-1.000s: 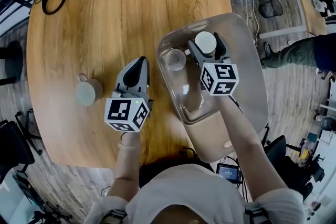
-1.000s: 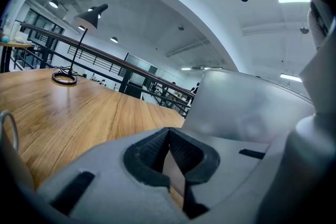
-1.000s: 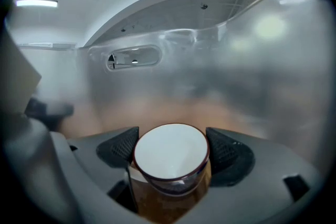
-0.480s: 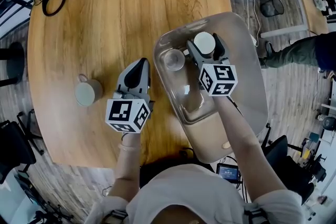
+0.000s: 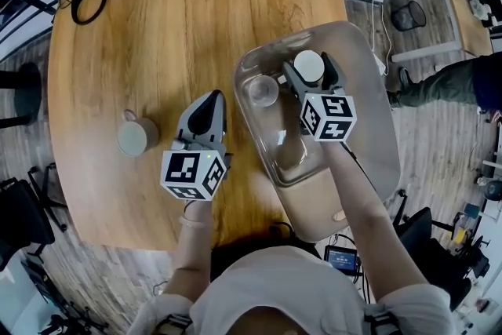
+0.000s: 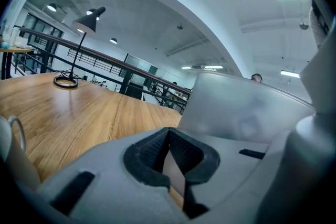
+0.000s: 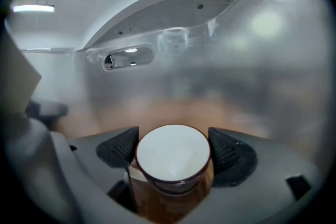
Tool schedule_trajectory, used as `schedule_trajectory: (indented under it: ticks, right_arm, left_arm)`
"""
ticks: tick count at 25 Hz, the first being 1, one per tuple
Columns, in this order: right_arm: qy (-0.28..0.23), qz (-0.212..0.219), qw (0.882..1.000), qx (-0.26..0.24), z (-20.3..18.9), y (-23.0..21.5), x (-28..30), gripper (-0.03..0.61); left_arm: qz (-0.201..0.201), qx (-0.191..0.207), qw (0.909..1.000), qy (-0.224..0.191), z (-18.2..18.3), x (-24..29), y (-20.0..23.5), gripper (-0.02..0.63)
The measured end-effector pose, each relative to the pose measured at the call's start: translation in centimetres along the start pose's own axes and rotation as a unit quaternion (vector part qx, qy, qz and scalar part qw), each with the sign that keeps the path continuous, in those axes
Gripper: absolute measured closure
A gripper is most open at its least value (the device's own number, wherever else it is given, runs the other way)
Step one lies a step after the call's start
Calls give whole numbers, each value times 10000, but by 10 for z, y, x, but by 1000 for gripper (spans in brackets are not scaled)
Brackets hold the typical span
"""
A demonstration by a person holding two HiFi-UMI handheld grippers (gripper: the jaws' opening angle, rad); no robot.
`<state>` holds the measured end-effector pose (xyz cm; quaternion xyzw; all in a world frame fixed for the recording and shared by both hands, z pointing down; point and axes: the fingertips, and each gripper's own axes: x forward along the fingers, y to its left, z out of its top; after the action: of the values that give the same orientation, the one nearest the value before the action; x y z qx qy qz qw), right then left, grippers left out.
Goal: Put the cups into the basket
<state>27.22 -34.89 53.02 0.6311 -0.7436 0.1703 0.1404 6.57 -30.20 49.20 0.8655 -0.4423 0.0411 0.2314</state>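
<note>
1. My left gripper (image 5: 209, 104) has its fingers (image 6: 149, 153) pressed together on nothing, over the table (image 5: 196, 12).
2. My right gripper (image 7: 173, 148) clamps the white cup (image 5: 307, 64) between its fingers (image 7: 119, 148), inside the basket (image 5: 372, 114).
3. A clear cup (image 5: 263, 89) sits just left of those right fingers, also in the basket.
4. A grey mug (image 5: 135, 136) stands on the table, well left of the left fingers.

wooden table (image 5: 196, 12) with rounded corners, on a plank floor (image 5: 439, 145); black desk lamp (image 6: 88, 20) with a ring base at the table's far left corner; wire wastebasket (image 5: 408, 14) on the floor beyond the far right edge; a person's leg (image 5: 447, 78) near it; dark railing (image 6: 105, 60) behind the table.
</note>
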Motion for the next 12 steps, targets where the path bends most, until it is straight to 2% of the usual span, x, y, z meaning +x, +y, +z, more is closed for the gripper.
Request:
schedule_trajectory:
  ticks: [4,12]
  right_arm:
    - [-3,-41,10000,-24,0,0,0,184]
    - [-303,-77,9984,-468,21,5,-2,178]
  left_arm:
    - [8,29,10000,-34,3,-3,-1,607]
    - [5,97,9999,-94,11,-8,-4,607]
